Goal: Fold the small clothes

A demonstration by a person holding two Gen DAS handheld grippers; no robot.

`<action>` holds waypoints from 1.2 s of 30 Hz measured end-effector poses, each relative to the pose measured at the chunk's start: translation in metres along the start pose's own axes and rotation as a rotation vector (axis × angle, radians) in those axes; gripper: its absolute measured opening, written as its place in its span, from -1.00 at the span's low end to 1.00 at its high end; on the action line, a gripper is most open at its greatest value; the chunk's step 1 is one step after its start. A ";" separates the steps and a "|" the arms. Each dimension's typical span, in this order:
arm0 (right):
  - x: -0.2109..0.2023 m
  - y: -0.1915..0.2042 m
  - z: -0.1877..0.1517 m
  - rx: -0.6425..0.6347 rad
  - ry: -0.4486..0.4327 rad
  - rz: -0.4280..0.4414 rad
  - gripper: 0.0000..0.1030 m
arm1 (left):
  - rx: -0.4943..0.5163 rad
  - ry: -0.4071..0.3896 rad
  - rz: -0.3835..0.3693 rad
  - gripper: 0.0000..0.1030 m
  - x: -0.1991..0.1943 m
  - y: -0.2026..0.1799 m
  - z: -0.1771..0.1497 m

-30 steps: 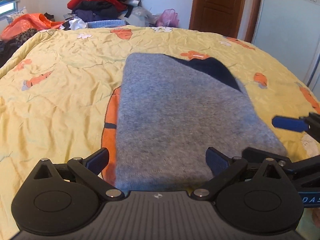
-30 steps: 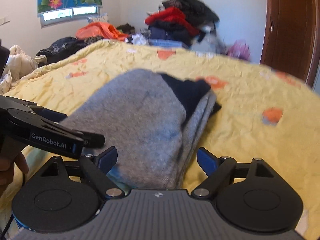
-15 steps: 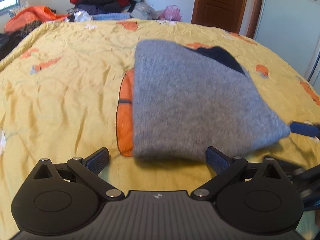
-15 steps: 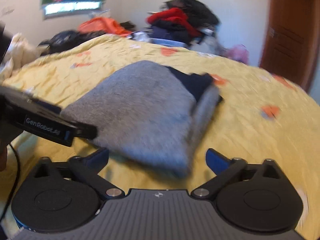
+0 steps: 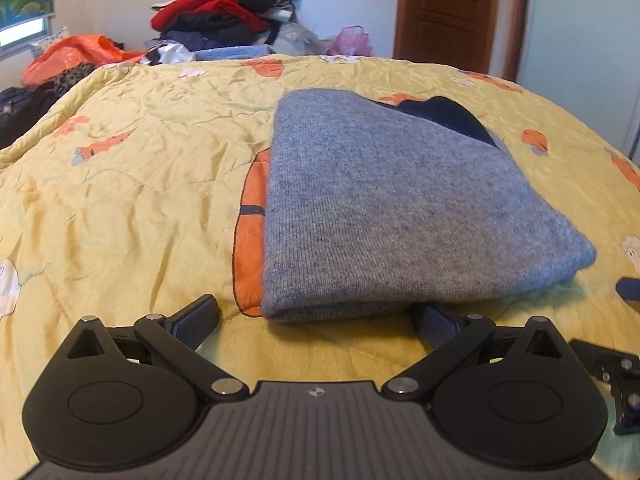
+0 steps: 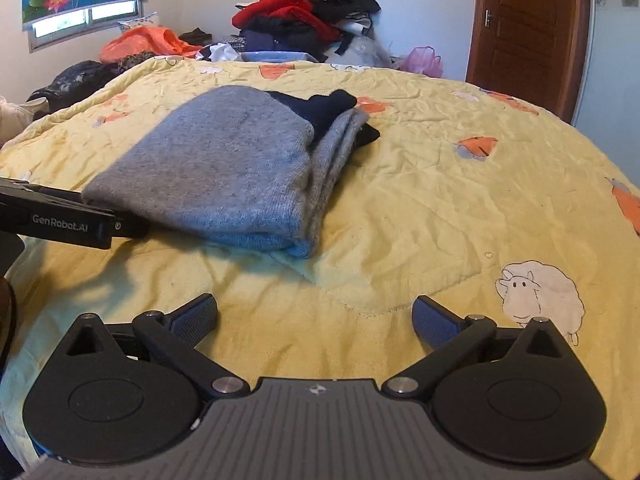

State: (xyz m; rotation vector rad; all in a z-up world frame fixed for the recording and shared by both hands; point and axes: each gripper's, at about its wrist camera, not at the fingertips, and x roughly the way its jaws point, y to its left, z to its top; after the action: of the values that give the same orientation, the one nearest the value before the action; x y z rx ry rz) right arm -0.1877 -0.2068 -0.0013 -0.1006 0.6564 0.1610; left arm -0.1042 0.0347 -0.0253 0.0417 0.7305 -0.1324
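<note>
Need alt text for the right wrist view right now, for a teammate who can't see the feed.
A folded grey sweater with a dark navy part at its far end lies on a yellow quilt, ahead and left of the open, empty right claw. The left claw reaches in from the left edge beside the sweater's near corner; a clothes pile sits behind the bed.

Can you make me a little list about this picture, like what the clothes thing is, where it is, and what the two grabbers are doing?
garment: grey knitted sweater, folded into a flat bundle, dark navy part showing at its far end
where: lying on the yellow quilt
left gripper: open, just in front of the sweater's near edge, holding nothing
right gripper: open, over bare quilt, apart from the sweater
background: pile of clothes beyond the bed, wooden door on the right
</note>
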 end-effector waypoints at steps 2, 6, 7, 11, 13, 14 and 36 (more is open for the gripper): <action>-0.001 0.000 0.000 -0.005 0.001 -0.001 1.00 | 0.002 -0.001 0.000 1.00 0.001 -0.001 0.001; 0.000 -0.002 0.002 -0.007 0.004 0.000 1.00 | -0.006 -0.002 0.011 1.00 0.004 -0.002 0.003; 0.000 -0.003 0.002 -0.004 0.004 0.001 1.00 | -0.004 -0.002 0.012 1.00 0.004 -0.002 0.003; 0.004 -0.003 0.006 0.017 0.013 -0.029 1.00 | -0.003 -0.003 0.015 1.00 0.005 -0.003 0.003; 0.007 0.001 0.009 0.027 0.019 -0.038 1.00 | -0.004 -0.003 0.015 1.00 0.005 -0.003 0.004; 0.009 0.003 0.010 0.028 0.021 -0.044 1.00 | -0.003 -0.004 0.015 1.00 0.005 -0.003 0.003; 0.026 0.039 0.026 0.012 0.030 -0.030 1.00 | -0.003 -0.005 0.016 1.00 0.004 -0.003 0.003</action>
State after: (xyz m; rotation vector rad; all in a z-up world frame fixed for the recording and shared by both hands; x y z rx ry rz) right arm -0.1589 -0.1615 0.0013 -0.1011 0.6854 0.1271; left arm -0.0993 0.0309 -0.0257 0.0438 0.7256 -0.1164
